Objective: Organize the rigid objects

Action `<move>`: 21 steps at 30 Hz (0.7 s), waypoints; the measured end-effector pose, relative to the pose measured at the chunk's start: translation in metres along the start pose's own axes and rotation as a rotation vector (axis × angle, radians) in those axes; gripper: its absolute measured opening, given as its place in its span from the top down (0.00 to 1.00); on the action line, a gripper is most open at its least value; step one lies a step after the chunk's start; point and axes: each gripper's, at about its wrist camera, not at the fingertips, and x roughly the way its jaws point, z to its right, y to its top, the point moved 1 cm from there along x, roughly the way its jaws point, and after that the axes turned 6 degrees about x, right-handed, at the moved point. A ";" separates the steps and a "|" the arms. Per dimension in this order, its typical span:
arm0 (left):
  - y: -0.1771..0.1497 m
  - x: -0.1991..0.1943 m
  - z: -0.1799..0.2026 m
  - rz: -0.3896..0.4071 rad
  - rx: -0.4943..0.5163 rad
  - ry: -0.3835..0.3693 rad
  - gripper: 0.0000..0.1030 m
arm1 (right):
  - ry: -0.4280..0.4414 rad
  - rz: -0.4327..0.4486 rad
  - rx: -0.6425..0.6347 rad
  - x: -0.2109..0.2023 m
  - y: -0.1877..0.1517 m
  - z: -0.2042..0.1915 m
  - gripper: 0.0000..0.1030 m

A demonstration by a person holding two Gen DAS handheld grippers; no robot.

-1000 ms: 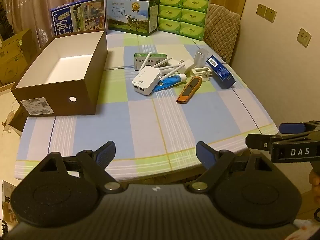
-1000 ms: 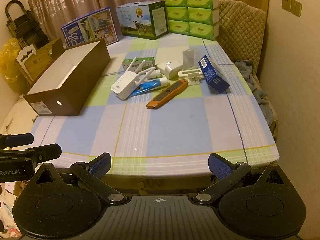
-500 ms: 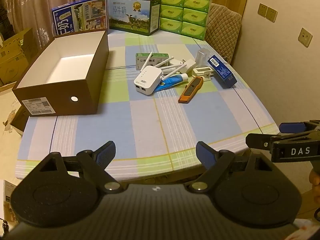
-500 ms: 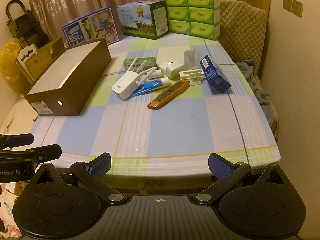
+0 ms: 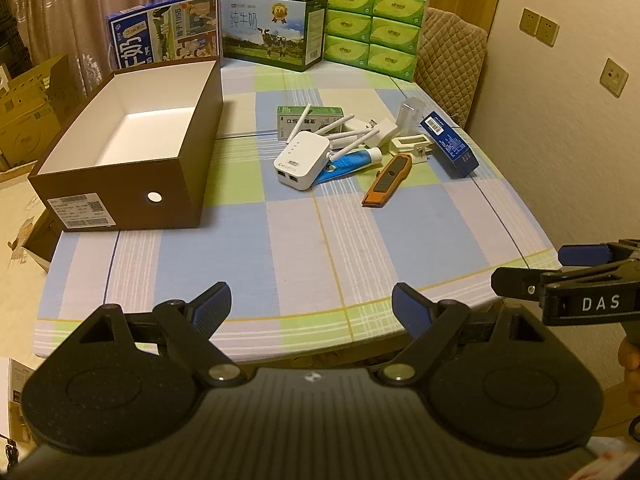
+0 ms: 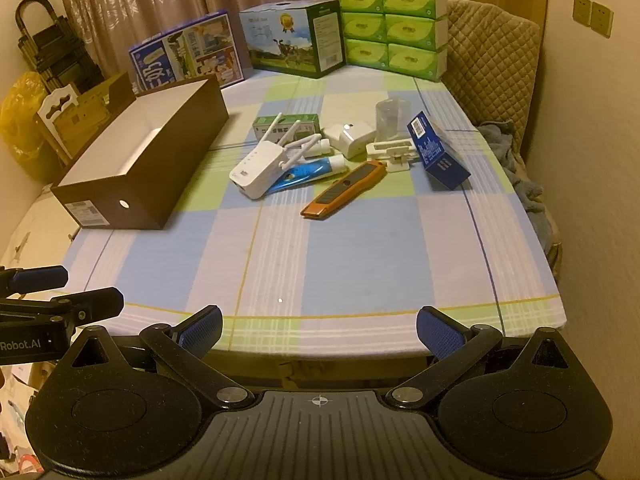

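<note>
An open, empty brown box stands on the table's left side. To its right lies a cluster: a white router with antennas, a blue toothpaste tube, an orange utility knife, a white charger, a white clip, a dark blue box, a small green box and a clear cup. My left gripper and right gripper are open and empty above the table's near edge, far from the objects.
The table has a checked cloth. Milk cartons and stacked green tissue packs line the far edge. A quilted chair stands at the back right, a wall on the right, cardboard boxes on the left.
Both cameras have crept slightly forward and up, so the table objects sit a little nearer. Neither gripper's opening has changed and nothing on the table has moved.
</note>
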 end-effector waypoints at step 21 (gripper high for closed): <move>0.003 0.009 -0.002 -0.010 -0.009 0.002 0.18 | 0.001 -0.003 -0.004 0.004 0.002 -0.003 0.02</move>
